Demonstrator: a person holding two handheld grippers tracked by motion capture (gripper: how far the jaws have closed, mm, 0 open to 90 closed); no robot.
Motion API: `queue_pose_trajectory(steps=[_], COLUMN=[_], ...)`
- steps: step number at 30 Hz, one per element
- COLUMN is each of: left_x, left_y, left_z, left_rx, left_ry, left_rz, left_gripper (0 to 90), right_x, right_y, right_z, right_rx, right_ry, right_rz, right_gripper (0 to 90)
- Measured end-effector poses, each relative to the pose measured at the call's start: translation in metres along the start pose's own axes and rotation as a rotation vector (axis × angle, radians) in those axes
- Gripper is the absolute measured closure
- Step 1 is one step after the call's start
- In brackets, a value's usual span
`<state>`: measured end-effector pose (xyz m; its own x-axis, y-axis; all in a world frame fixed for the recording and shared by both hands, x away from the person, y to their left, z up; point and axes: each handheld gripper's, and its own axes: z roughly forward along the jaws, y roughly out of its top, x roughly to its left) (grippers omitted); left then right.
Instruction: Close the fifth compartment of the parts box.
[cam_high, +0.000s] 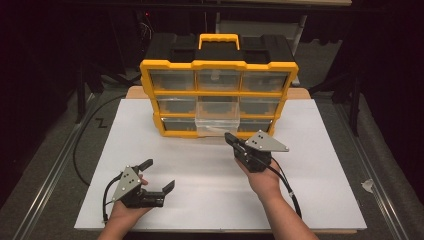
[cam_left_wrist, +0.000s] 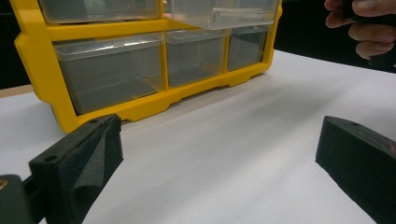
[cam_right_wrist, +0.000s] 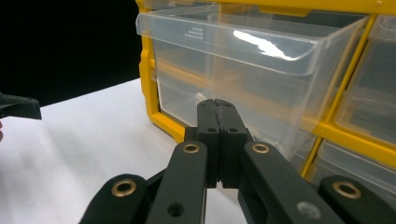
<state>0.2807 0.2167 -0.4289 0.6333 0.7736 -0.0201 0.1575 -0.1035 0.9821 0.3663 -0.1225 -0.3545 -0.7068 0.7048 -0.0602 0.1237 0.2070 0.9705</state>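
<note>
A yellow organizer (cam_high: 218, 65) with clear drawers stands at the back of the white board; its lower rows show in the left gripper view (cam_left_wrist: 116, 30) and its left corner in the right gripper view (cam_right_wrist: 148, 84). The centre drawer of the middle row (cam_high: 216, 122) (cam_right_wrist: 224, 51) (cam_left_wrist: 233, 14) is pulled out. My right gripper (cam_high: 230, 137) (cam_right_wrist: 218, 105) is shut with nothing in it, its tips just in front of and below that drawer's front. My left gripper (cam_high: 160, 174) (cam_left_wrist: 219, 135) stands open and empty near the front left, pointing toward the organizer.
The white board (cam_high: 310, 170) covers the table, with bare room at the front and both sides. A black cable (cam_high: 287, 187) trails from the right gripper. The right hand (cam_left_wrist: 364, 23) appears in the left gripper view's top right corner.
</note>
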Motion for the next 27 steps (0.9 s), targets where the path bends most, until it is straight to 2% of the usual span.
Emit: queue_pose_trajectory(steps=[18, 27], left_x=[0.0, 0.001], left_y=[0.001, 0.001], left_z=[-0.002, -0.002], left_rx=[-0.01, -0.011], left_ry=[-0.001, -0.003], left_rz=[-0.007, -0.007], left_gripper=[1.2, 1.2], right_x=[0.002, 0.0], right_y=[0.019, 0.02], right_z=[0.012, 0.016], right_rx=[-0.004, 0.001], right_ry=[-0.01, -0.016], right_rz=[-0.02, -0.015], right_gripper=[90.0, 90.0])
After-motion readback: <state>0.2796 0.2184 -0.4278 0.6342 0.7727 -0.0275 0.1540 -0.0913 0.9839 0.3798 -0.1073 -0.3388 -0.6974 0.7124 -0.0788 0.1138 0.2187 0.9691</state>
